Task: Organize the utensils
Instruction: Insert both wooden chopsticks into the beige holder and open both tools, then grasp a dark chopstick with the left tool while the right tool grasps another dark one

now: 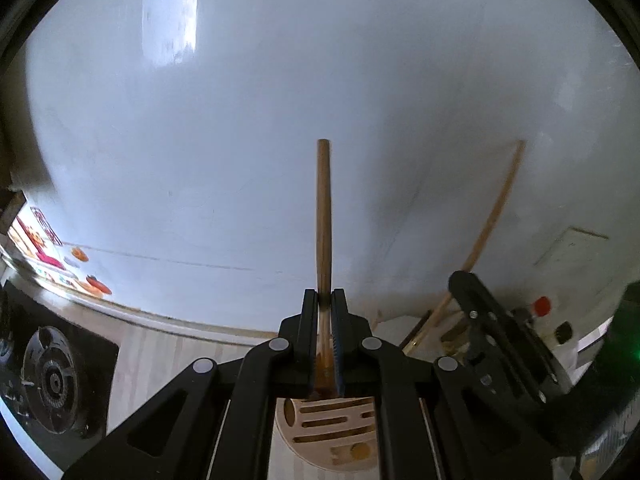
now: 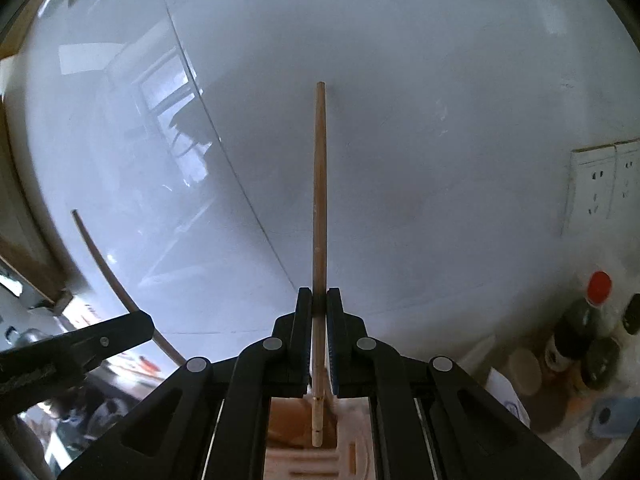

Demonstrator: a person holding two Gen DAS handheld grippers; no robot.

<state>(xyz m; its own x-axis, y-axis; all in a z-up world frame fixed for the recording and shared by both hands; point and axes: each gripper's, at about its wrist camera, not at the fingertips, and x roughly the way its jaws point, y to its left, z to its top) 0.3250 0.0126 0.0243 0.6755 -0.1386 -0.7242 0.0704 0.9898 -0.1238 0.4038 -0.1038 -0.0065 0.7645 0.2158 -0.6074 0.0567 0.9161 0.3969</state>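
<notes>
We are holding one wooden utensil in each gripper; the left gripper [image 1: 325, 300] is clamping its jaws nearly shut on a thick-handled wooden utensil [image 1: 323, 208], whose handle is running straight out ahead of the jaws and whose darker end is dipping back behind them, above the slotted wooden holder [image 1: 332, 428] lying below; the right gripper [image 2: 319, 300] is pinching a slim bamboo stick [image 2: 320, 184], jaws closed on it, the long part pointing ahead and a short tail hanging behind the jaws over what we are taking to be the same holder [image 2: 356, 456], blurred here. We are judging the risks this way: each piece is being gripped close to one end, so it could pivot or slide between the pads; the long free ends could knock the white wall [image 1: 280, 120] ahead, or each other; the bottles [image 2: 592, 320] to the right of the right jaws could be toppled by a wide swing.
</notes>
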